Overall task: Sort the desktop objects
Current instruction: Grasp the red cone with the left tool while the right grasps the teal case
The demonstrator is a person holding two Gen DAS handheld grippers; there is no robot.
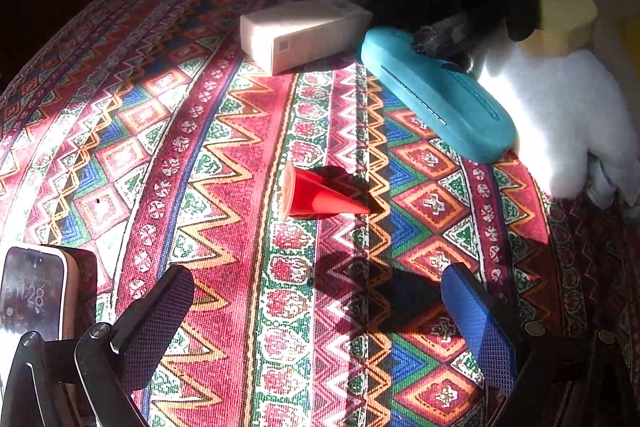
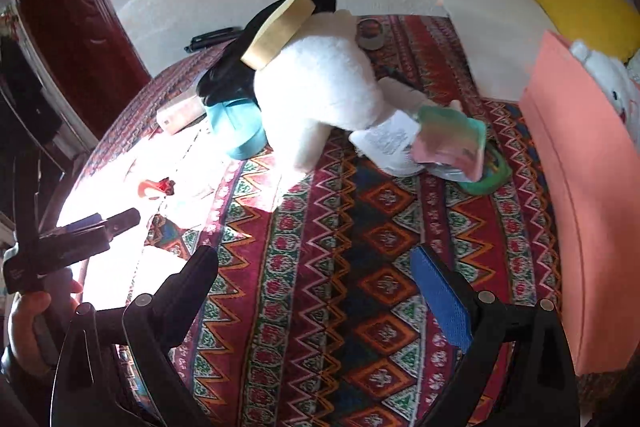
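A small red cone [image 1: 320,195] lies on its side on the patterned cloth, ahead of my open left gripper [image 1: 316,291], which holds nothing. Beyond it sit a pale box [image 1: 300,33] and a teal case [image 1: 436,95]. A white plush toy [image 2: 324,95] with black parts and a yellow ring-shaped collar [image 2: 276,31] leans over the teal case [image 2: 240,131]. My right gripper [image 2: 316,271] is open and empty over the cloth. To the left in the right wrist view, a hand holds the left gripper [image 2: 100,223] near the red cone [image 2: 154,187].
A phone [image 1: 34,291] lies at the near left. A pink and green pack [image 2: 452,139] rests on a green ring [image 2: 488,179] with a white tag. A salmon box [image 2: 580,187] stands at the right. A round tin [image 2: 370,33] sits far back.
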